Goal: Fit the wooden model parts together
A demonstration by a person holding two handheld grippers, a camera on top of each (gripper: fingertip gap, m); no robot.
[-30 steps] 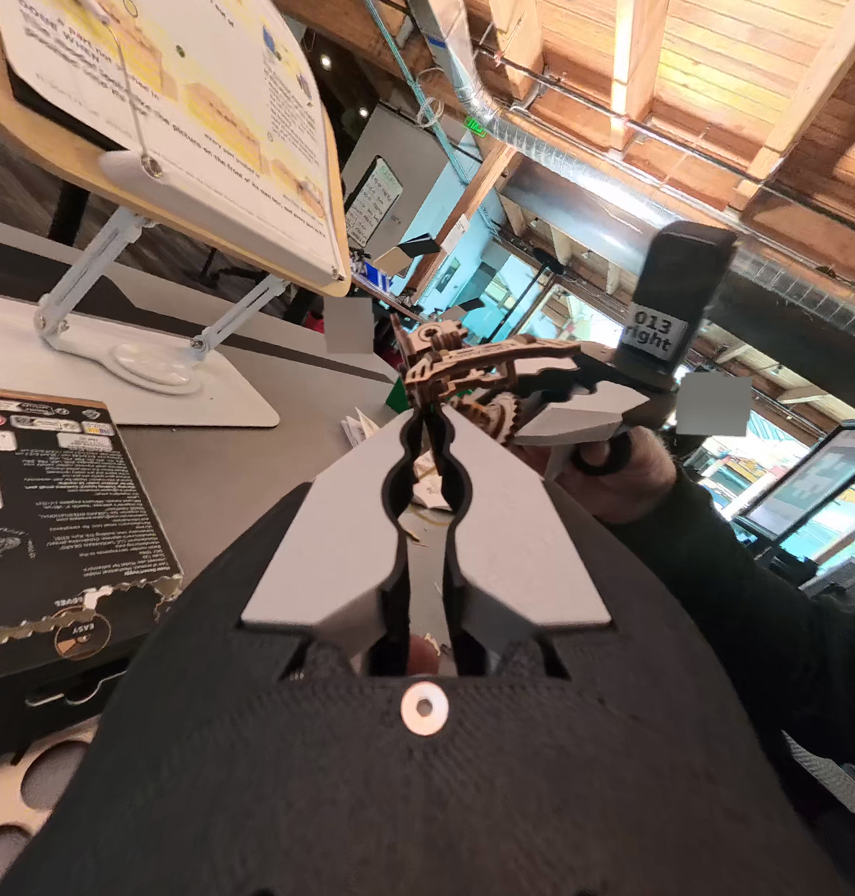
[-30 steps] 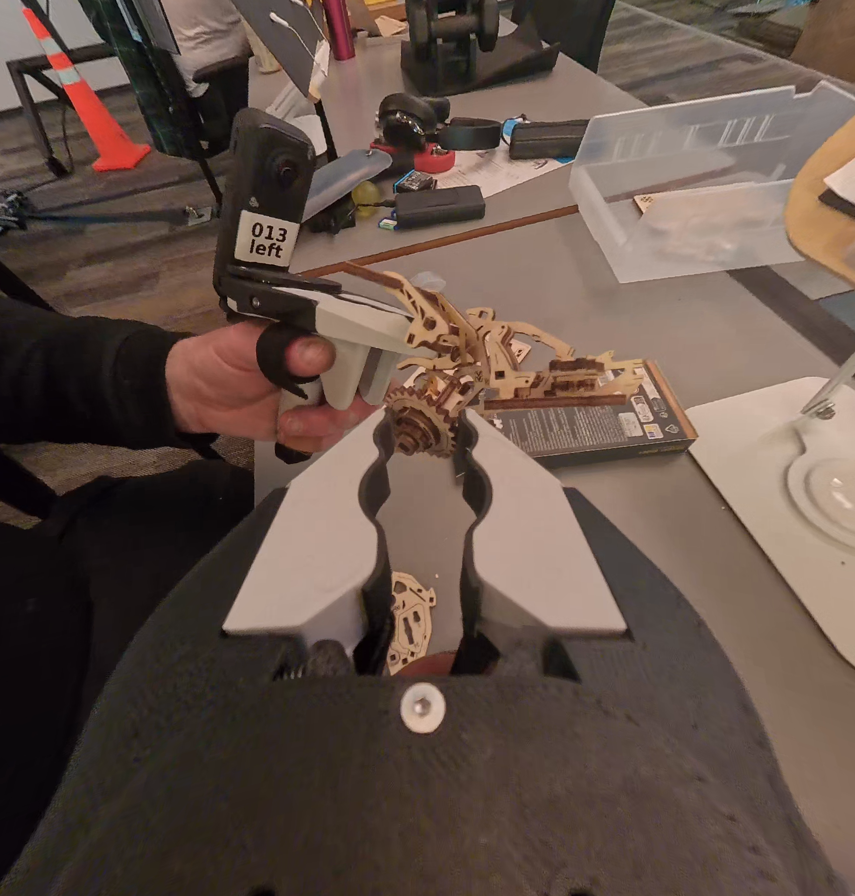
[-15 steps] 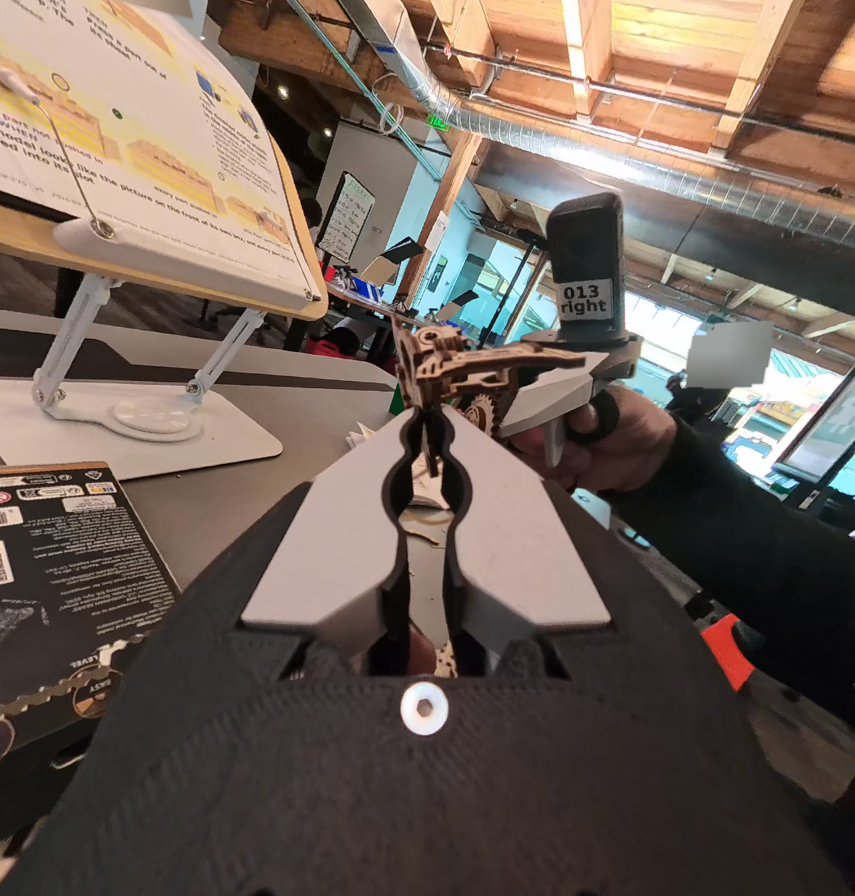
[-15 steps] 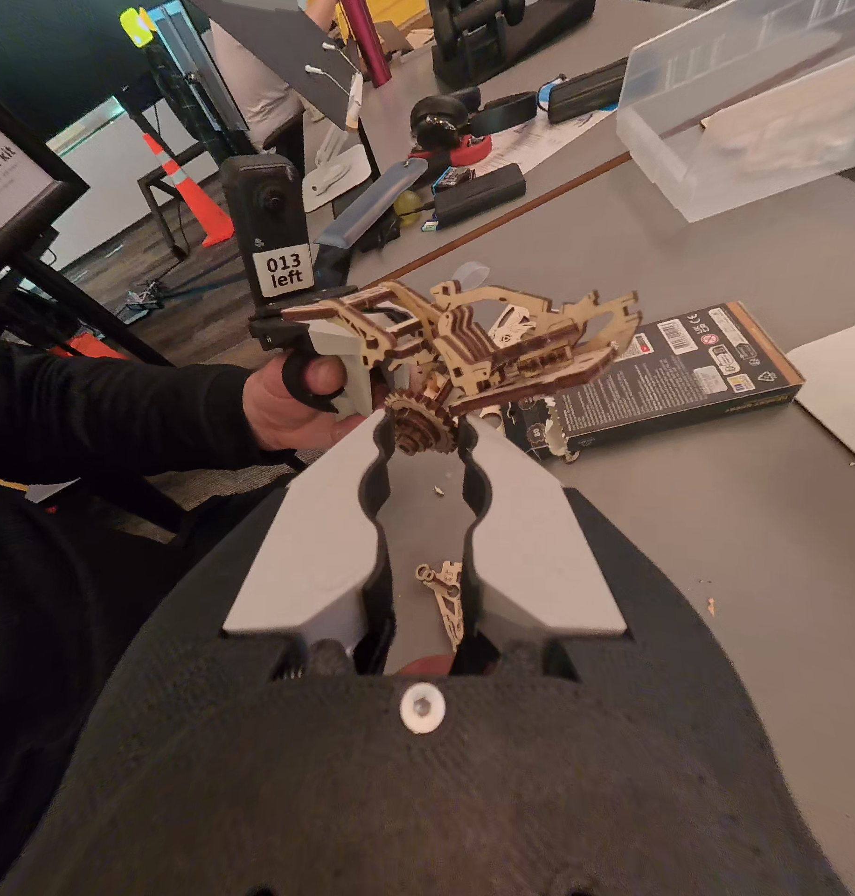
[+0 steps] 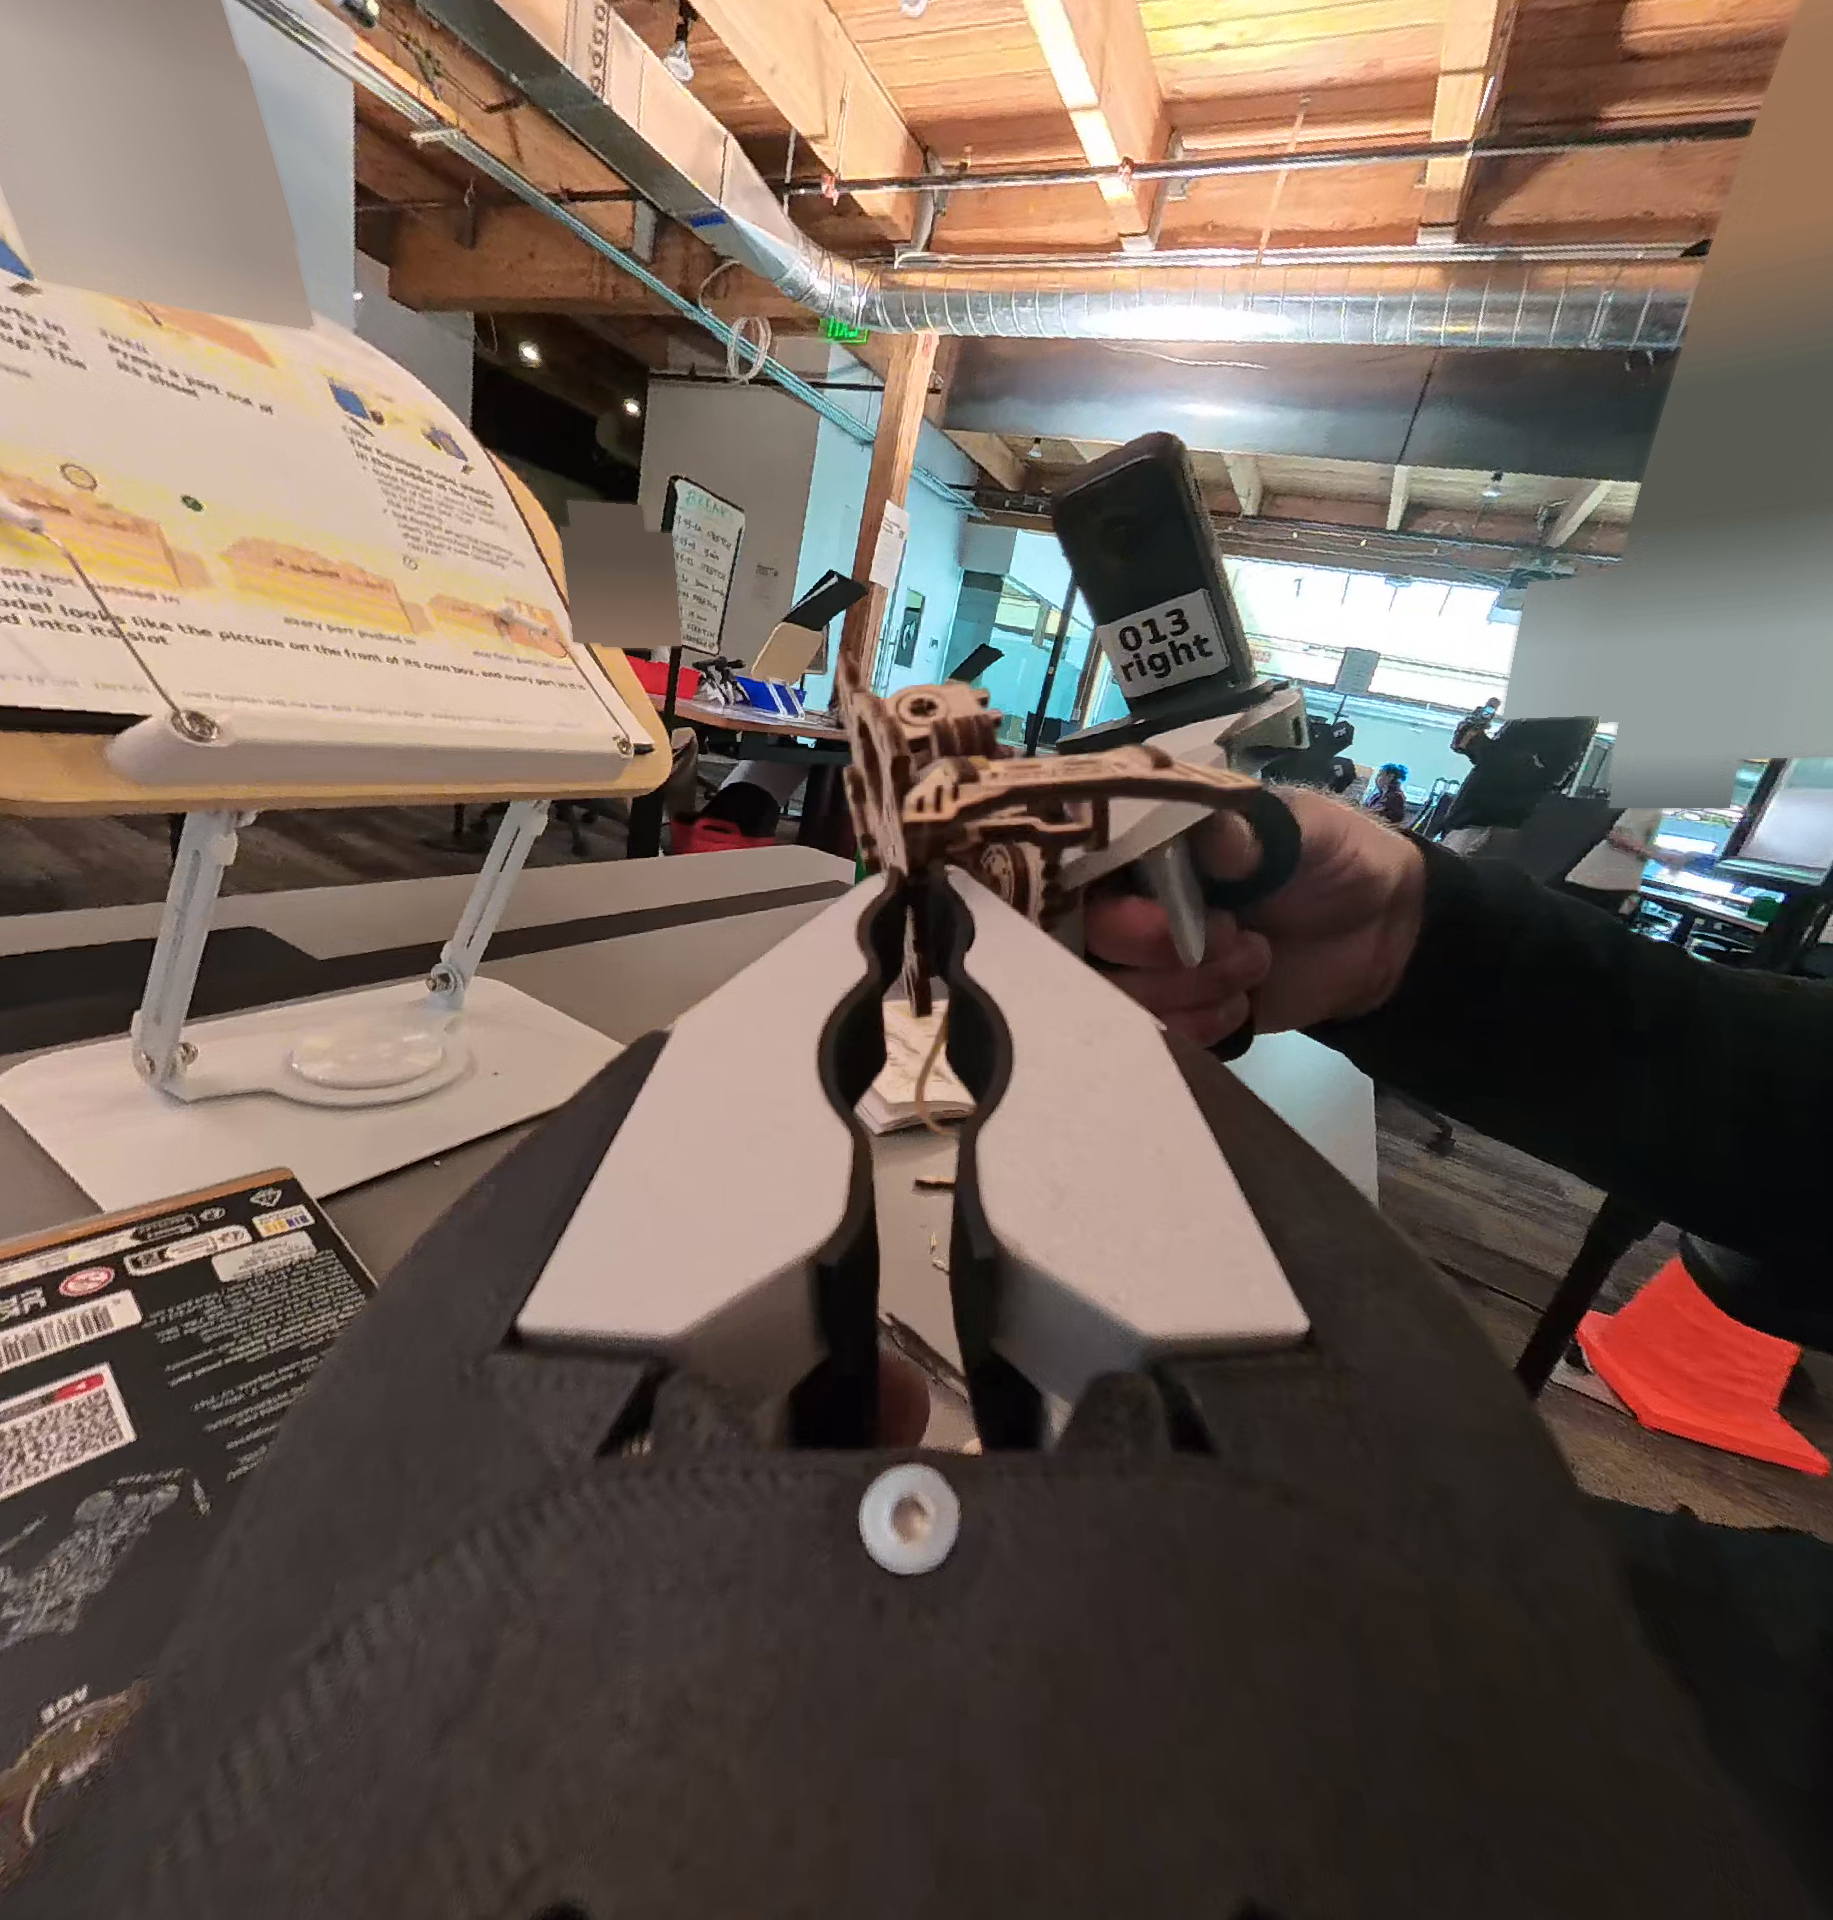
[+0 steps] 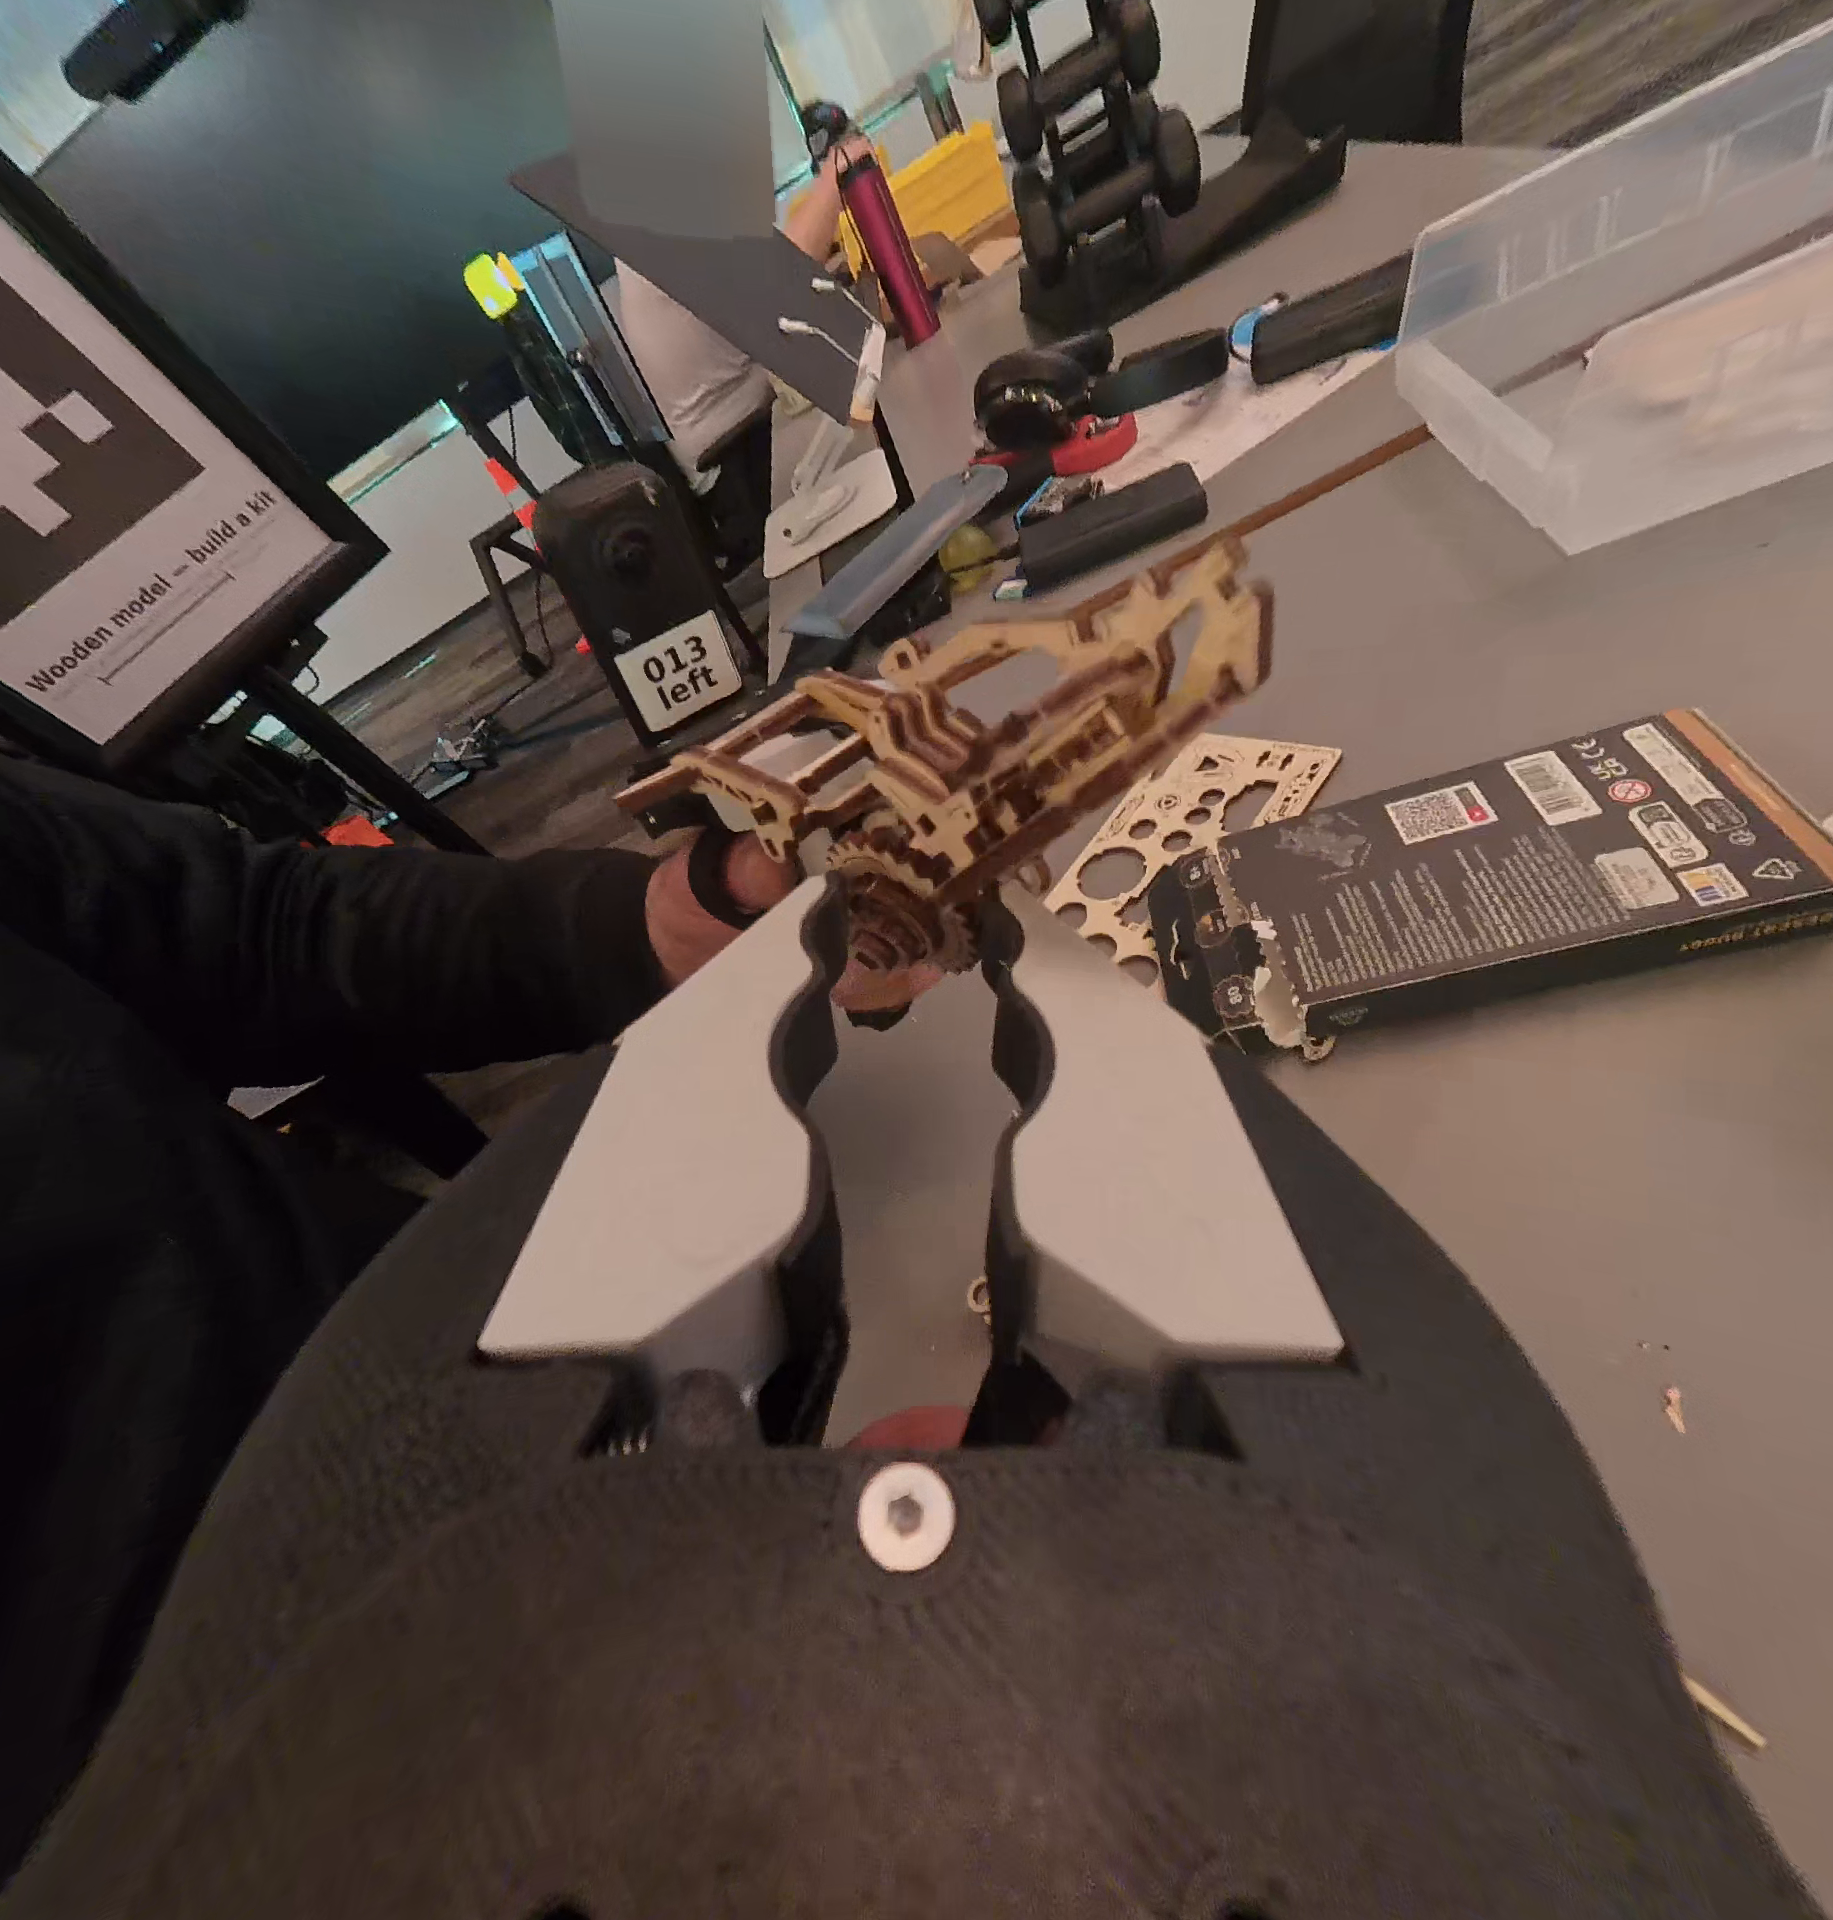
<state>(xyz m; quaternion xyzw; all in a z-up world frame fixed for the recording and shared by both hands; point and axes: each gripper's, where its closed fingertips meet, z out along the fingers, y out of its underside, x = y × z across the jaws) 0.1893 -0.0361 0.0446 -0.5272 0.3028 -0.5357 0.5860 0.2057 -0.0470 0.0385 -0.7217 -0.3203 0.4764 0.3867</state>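
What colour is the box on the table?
Black box with a brown edge, clearest in the right wrist view.

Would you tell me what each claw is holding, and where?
Both grip the wooden model: left claw pinches a thin plate beneath it, right claw clamps its gear cluster.

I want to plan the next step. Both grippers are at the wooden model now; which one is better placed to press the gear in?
Probably the right gripper: its fingertips flank the gear beneath the wooden model. The left gripper pinches a thin frame edge, better for steadying.
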